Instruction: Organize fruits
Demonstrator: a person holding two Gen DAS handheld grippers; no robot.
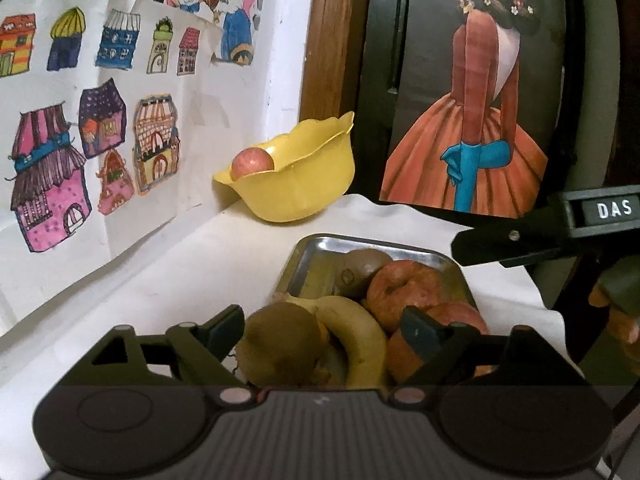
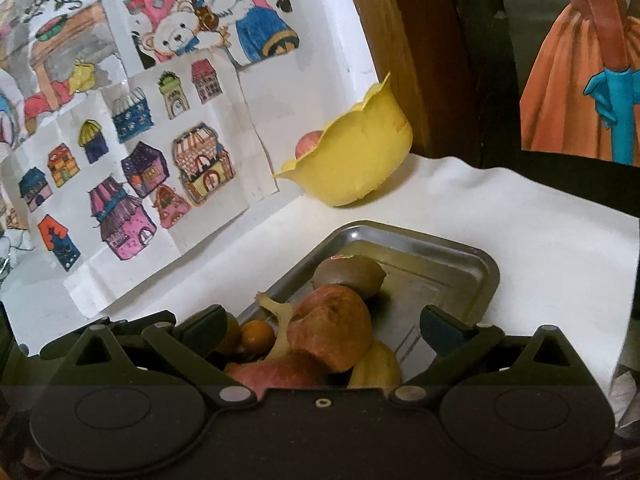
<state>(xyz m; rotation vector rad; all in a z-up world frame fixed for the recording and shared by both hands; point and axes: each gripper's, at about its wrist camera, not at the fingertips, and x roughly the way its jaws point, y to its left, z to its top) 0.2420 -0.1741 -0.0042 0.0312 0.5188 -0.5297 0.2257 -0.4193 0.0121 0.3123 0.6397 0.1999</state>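
A metal tray (image 1: 320, 248) (image 2: 440, 240) on the white cloth holds a pile of fruit. In the left wrist view I see a kiwi (image 1: 280, 344), a banana (image 1: 356, 340), two apples (image 1: 404, 292) and a second kiwi (image 1: 364, 268) behind. My left gripper (image 1: 322, 330) hangs open just above the near fruit. My right gripper (image 2: 324, 328) is open too, its fingers either side of an apple (image 2: 332, 328) without touching it. A kiwi (image 2: 348, 276) and a small orange fruit (image 2: 258, 336) lie close by. Behind the tray, a yellow bowl (image 1: 296, 184) (image 2: 360, 160) holds one apple (image 1: 252, 162) (image 2: 308, 142).
A wall covered with coloured drawings (image 1: 100, 120) (image 2: 140, 160) runs along the left. A wooden frame (image 1: 328, 40) and a painting of an orange dress (image 1: 472, 120) stand behind the bowl. Part of the other gripper, labelled DAS (image 1: 560, 224), reaches in from the right. The cloth's edge (image 2: 624, 320) drops off at the right.
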